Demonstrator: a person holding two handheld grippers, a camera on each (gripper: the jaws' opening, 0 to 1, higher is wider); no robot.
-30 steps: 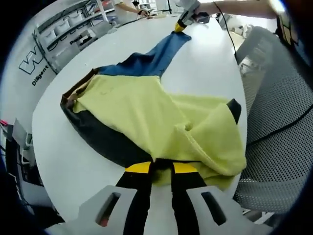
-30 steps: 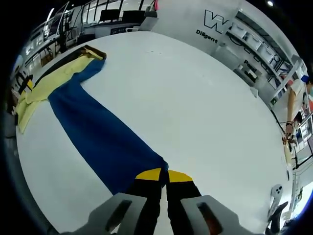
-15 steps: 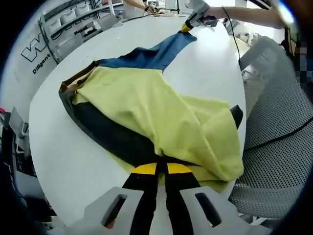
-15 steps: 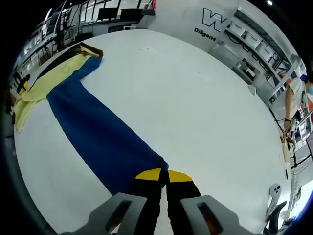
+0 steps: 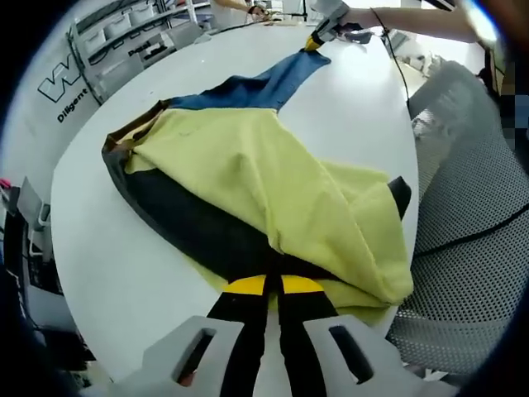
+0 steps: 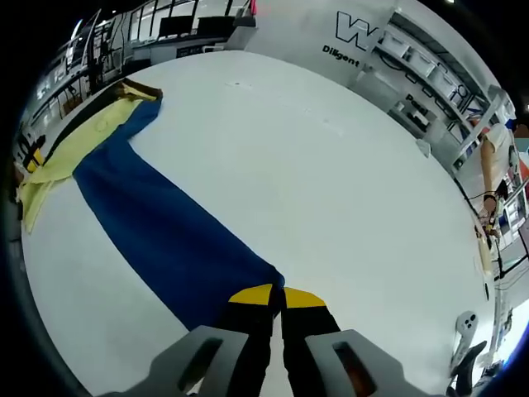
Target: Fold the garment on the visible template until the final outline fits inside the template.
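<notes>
Yellow, blue and black garment point(image 5: 248, 165) lies stretched, partly bunched.

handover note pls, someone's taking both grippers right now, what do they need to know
Left gripper: shut on the near edge of the garment, at the yellow and black bunched part.
Right gripper: shut on the end of the blue sleeve, pulled out straight across the white table.
The garment lies spread between the two grippers; its yellow panel is rumpled and partly doubled over the black one, toward the table edge by the mesh chair.
Done: both ends gripped, sleeve extended.
Left: no neat fold made yet. I cannot make out a template outline on the table, so find it before folding the sleeve and body in.
</notes>
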